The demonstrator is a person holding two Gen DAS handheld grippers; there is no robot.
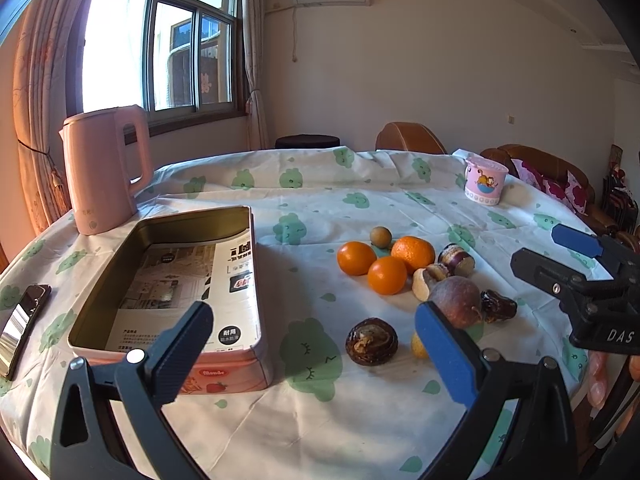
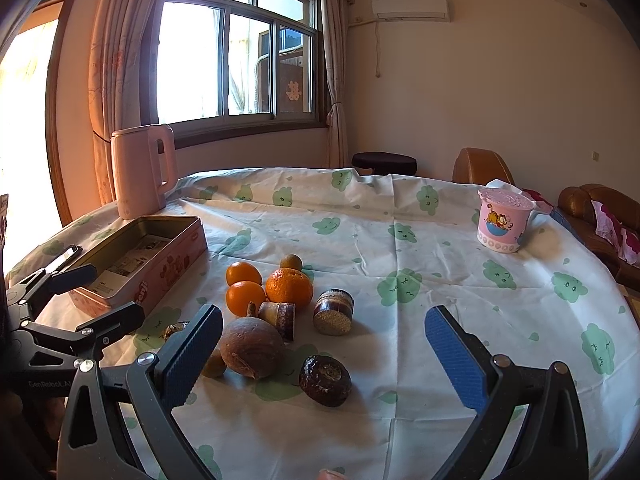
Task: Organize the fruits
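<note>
Three oranges (image 1: 387, 275) (image 2: 289, 288) lie mid-table beside a small round olive fruit (image 1: 380, 237), purple cane pieces (image 1: 456, 260) (image 2: 333, 312), a brown round fruit (image 1: 456, 306) (image 2: 252, 347) and a dark wrinkled fruit (image 1: 372, 342) (image 2: 325, 380). A second dark piece (image 1: 498, 306) sits right of the brown fruit. An open pink tin (image 1: 240, 372) (image 2: 172, 264), lined with printed paper, stands to the left. My left gripper (image 1: 316, 360) (image 2: 100, 296) is open above the cloth between tin and fruit. My right gripper (image 2: 326, 360) (image 1: 548, 252) is open, just short of the fruit pile.
A pink kettle (image 1: 104, 168) (image 2: 140, 172) stands behind the tin, and a phone (image 1: 22, 324) lies at its left. A pink cartoon cup (image 1: 484, 182) (image 2: 502, 220) is at the far right. Brown chairs and a sofa ring the round table.
</note>
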